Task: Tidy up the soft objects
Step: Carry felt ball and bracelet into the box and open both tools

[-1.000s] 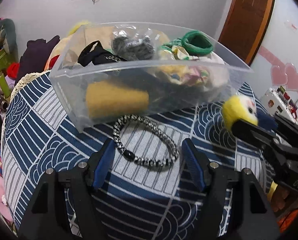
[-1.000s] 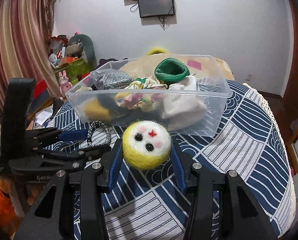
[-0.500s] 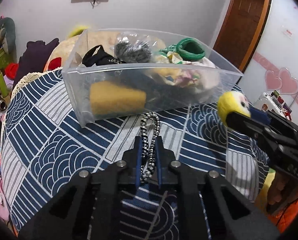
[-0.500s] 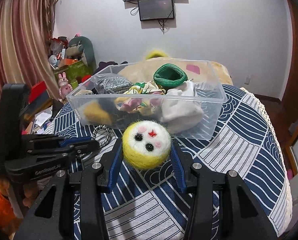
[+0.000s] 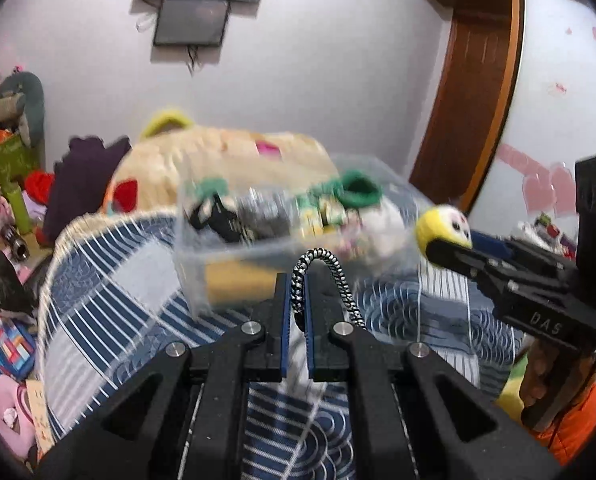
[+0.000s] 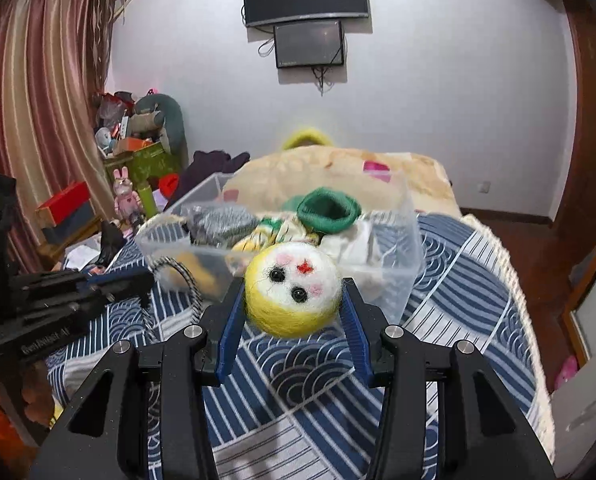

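Note:
My left gripper (image 5: 296, 292) is shut on a black-and-white braided band (image 5: 322, 262), which loops up out of the pads and hangs above the blue patterned cloth (image 5: 110, 300). My right gripper (image 6: 294, 300) is shut on a yellow-and-white felt ball with a face (image 6: 292, 294), held above the cloth. Straight ahead stands a clear plastic bin (image 6: 402, 264) holding a green knit ring (image 6: 328, 210), grey fabric and other soft pieces. In the left wrist view the ball (image 5: 444, 228) and the right gripper show at the right, beside the bin (image 5: 194, 276).
A beige bedspread (image 6: 338, 172) lies behind the bin. Toys and boxes (image 6: 138, 148) crowd the left side by the curtain. A wooden door (image 5: 470, 92) and floor lie to the right. The cloth's fringed edge (image 6: 514, 280) runs along the right.
The left jaws closed on the braided band and lifted it off the cloth, the view tilting up. The right gripper rose slightly, still gripping the felt ball.

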`<state>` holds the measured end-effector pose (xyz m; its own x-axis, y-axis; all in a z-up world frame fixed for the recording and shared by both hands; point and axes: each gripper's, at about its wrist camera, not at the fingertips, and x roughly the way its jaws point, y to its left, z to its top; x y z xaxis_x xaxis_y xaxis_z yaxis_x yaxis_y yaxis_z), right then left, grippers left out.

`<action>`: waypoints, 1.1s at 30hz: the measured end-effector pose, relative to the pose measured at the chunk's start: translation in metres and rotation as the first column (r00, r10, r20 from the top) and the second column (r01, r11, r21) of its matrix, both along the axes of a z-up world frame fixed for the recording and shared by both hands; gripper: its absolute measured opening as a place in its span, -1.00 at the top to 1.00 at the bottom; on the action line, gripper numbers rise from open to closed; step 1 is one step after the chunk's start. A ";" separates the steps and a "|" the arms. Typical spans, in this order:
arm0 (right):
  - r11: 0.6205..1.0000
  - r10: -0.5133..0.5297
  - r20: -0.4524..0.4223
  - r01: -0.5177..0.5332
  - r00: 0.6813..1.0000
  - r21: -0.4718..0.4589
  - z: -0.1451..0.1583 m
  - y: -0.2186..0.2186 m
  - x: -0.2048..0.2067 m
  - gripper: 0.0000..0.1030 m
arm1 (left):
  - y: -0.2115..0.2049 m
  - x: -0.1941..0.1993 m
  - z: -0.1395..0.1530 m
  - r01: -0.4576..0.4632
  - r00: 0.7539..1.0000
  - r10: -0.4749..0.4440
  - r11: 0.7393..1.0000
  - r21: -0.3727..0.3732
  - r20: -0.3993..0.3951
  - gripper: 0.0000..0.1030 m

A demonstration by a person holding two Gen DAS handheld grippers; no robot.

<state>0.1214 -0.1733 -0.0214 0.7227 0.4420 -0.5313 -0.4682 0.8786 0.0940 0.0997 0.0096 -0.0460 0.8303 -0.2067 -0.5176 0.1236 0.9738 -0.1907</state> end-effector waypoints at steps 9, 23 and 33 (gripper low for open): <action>0.999 -0.047 0.044 0.046 0.998 0.010 0.015 -0.002 0.016 0.17 | 0.020 0.017 0.039 -0.107 0.987 0.107 0.994 -0.007 0.118 0.89; 0.993 -0.102 0.019 0.103 0.995 -0.051 0.009 0.008 0.055 0.17 | 0.058 0.062 -0.003 -0.222 0.975 0.222 0.975 -0.010 -0.002 0.89; 0.988 -0.122 -0.023 0.119 0.992 -0.094 -0.007 0.014 0.063 0.14 | 0.048 0.061 -0.010 -0.208 0.978 0.208 0.976 0.059 0.015 0.82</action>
<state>0.1847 -0.1591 -0.0280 0.7518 0.3008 -0.5868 -0.3566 0.9340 0.0219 0.1604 0.0581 -0.0557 0.8562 0.0019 -0.5167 -0.0813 0.9880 -0.1311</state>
